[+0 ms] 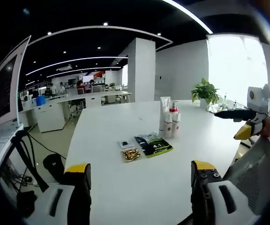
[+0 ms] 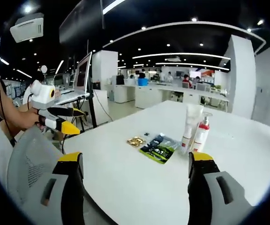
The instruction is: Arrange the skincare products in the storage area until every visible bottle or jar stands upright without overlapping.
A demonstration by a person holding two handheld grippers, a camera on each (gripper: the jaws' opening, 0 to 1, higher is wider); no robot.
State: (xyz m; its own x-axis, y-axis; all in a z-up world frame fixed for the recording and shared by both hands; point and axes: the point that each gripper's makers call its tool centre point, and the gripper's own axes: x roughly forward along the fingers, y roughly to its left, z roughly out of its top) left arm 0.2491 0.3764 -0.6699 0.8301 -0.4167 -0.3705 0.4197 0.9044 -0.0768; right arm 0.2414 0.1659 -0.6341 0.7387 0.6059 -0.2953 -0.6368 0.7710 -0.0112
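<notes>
Left gripper view: a wide white table [image 1: 125,187] in an open-plan office, with white counters at the back, a white pillar, recessed ceiling lights in curved strips and a bright window at right. A monitor on a stand [image 1: 6,93] at far left, a potted plant [image 1: 205,91] on the table's far edge. Near the table's middle, a tight cluster of skincare products [image 1: 169,119], all upright: one tall white tube and what look like three white bottles with red parts (count unsure, since they overlap in the view). Just in front, a dark green packet [image 1: 153,144] lying flat, a small gold packet [image 1: 131,154] beside it and a small dark sachet [image 1: 125,144] touching that. Left gripper [image 1: 139,176] spread wide with nothing between its yellow-tipped jaws, well short of the products. Right gripper [image 1: 240,123] entering from the right, jaw gap impossible to judge.

Right gripper view: same table [image 2: 139,187] from the other side, with a grey mesh chair back [image 2: 27,159] at lower left. Tube and one red-pump bottle visible upright [image 2: 194,131] (any others hidden), green packet [image 2: 159,148], gold packet [image 2: 136,141]. Right gripper [image 2: 135,161] wide apart and empty. Left gripper [image 2: 62,119] held in a hand at left.
</notes>
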